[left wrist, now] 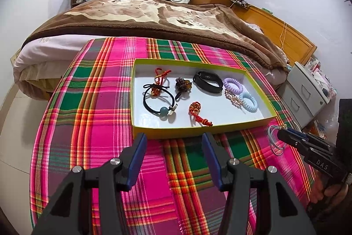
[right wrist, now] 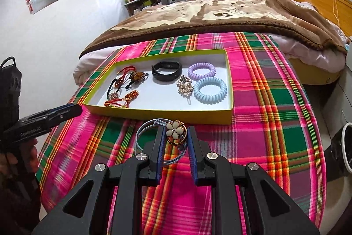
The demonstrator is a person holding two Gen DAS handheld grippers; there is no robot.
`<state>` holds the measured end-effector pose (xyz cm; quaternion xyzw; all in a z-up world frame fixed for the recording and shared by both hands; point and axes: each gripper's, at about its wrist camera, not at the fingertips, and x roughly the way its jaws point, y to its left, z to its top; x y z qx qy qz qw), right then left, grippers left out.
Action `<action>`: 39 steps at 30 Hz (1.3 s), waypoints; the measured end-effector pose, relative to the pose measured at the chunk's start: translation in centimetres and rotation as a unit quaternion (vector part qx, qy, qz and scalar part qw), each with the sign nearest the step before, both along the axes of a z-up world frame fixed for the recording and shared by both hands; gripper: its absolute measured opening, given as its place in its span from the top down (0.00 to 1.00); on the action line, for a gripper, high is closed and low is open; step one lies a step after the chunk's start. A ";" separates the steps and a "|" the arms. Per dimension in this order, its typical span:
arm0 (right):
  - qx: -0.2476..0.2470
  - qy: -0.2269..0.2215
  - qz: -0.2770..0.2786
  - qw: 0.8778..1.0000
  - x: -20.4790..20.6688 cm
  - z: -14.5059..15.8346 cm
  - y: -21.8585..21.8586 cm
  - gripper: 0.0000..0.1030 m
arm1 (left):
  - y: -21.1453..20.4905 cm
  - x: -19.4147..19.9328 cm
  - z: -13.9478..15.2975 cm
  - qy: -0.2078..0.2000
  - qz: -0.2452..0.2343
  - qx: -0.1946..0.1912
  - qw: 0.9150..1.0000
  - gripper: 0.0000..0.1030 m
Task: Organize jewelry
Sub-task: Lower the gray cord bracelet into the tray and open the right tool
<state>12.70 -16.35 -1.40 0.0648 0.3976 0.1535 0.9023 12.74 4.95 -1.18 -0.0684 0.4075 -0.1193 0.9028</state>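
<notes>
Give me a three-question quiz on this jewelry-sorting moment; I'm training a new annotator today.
1. True or false: the left gripper holds a hair tie.
2. What does the right gripper hold? A) flower hair tie B) black band C) blue coil tie
3. Fill in: the purple coil tie lies inside the ____.

Key: 1. False, its jaws are open and empty. 2. A. 3. Box.

Jewelry [left wrist: 199, 85] in tray [left wrist: 140, 124] on tablecloth [left wrist: 99, 124]
</notes>
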 end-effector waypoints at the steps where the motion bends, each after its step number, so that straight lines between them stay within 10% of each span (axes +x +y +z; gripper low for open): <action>1: 0.002 -0.002 0.001 1.000 0.1 0.2 0.1 0.80 | 0.0 0.0 0.1 -0.001 0.000 -0.001 1.000 0.47; 39: -0.060 0.043 0.024 0.997 11.7 -2.6 6.1 0.80 | -1.2 4.6 -1.1 0.009 0.002 0.022 1.000 0.47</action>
